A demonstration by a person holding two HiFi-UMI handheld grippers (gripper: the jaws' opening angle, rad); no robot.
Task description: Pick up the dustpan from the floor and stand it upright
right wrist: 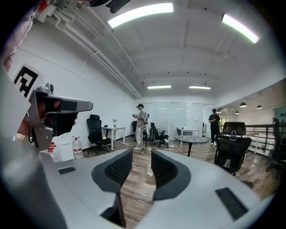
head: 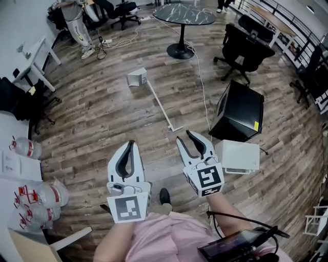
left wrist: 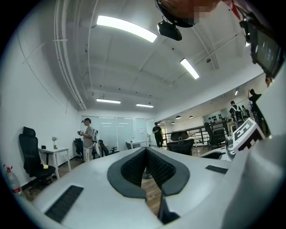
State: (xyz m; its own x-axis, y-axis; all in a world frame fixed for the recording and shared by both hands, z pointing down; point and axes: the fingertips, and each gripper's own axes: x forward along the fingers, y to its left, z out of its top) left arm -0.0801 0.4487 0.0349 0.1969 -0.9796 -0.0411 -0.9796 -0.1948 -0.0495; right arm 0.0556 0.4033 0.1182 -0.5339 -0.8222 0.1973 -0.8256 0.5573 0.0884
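The dustpan [head: 137, 78] lies flat on the wooden floor in the head view, a white boxy pan with a long thin handle [head: 160, 105] running toward me and ending just ahead of my grippers. My left gripper [head: 131, 144] is held low near my body, its tips together, nothing in it. In the left gripper view its pads [left wrist: 145, 150] meet. My right gripper [head: 184, 136] hovers close to the handle's near end, with a gap between its fingers and nothing held. In the right gripper view, bare floor and a small white shape [right wrist: 149, 170] show through that gripper's [right wrist: 141, 156] gap.
A black monitor [head: 240, 111] and a white box [head: 240, 156] lie on the floor to the right. A cable [head: 203, 89] runs from the round dark table [head: 184, 14]. Black chairs [head: 245, 48] stand at the back right, water bottles [head: 29, 148] at the left, and a person [head: 77, 23] far left.
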